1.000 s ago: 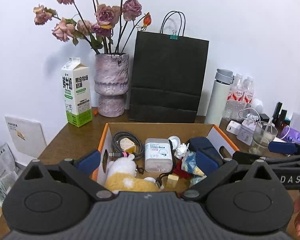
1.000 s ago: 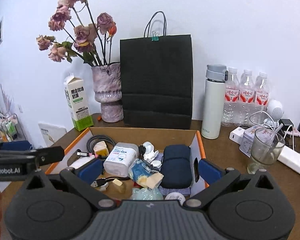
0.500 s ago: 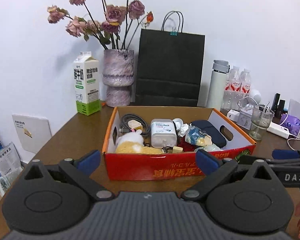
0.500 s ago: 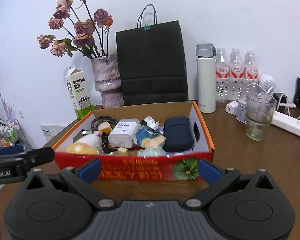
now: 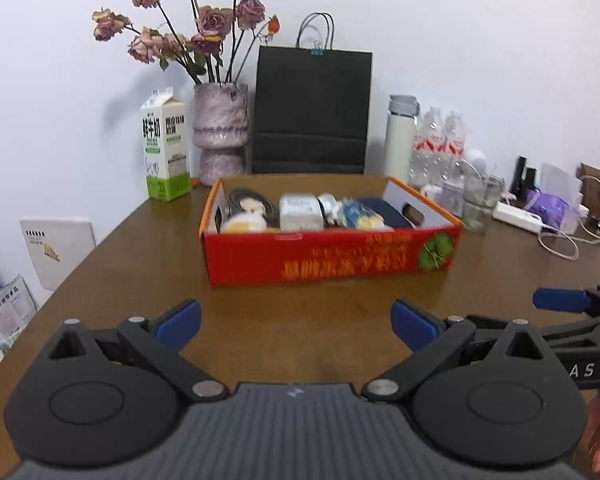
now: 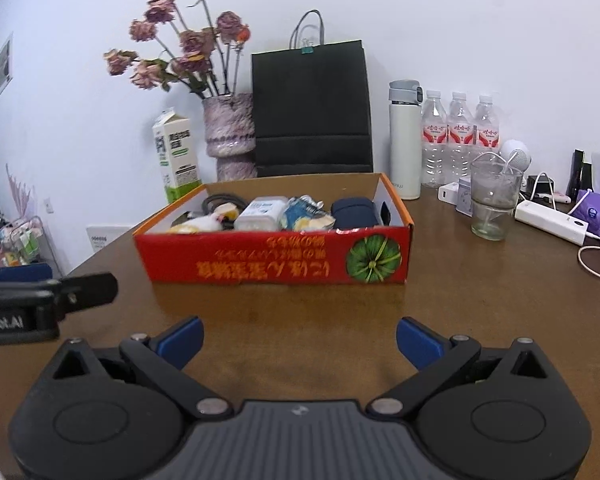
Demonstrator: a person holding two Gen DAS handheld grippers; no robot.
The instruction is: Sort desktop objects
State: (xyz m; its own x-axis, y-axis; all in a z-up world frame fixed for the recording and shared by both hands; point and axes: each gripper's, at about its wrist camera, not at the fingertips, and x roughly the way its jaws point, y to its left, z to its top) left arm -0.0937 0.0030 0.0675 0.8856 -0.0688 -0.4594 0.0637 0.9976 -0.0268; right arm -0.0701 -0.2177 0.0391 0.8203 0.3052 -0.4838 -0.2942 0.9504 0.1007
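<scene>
- left gripper (image 5: 296, 318): nearest in the left wrist view, blue pads spread wide, nothing between them, held low above bare wood short of the box; likely a resting pose with no pick in hand.
- right gripper (image 6: 299, 342): pads likewise wide apart and empty, level with the left gripper and just to its right; seen side-on at the right edge of the left wrist view.
- table (image 6: 480, 300): brown wood, bare strip between both grippers and the box.
- red box (image 6: 276, 266): open-topped, mid-table, well apart from both grippers, printed front turned toward the cameras; judged to be the collecting place for the sorted things.
- contents, packed side by side: coiled cable (image 5: 236, 196), plush toy (image 6: 204, 222), white container (image 5: 300, 210), crinkled packet (image 6: 306, 214), dark blue case (image 6: 354, 210).
- right of the box, loose on the table: glass cup (image 6: 494, 200), white power strip (image 6: 552, 222), purple pack (image 6: 596, 212), all clearer in the right wrist view.
- far row at the wall: milk carton (image 5: 165, 148), vase of dried roses (image 5: 220, 132), black paper bag (image 5: 312, 112), white flask (image 6: 405, 140), water bottles (image 6: 460, 136).
- left wrist view only: white board (image 5: 58, 248) leaning beyond the table's left edge.
</scene>
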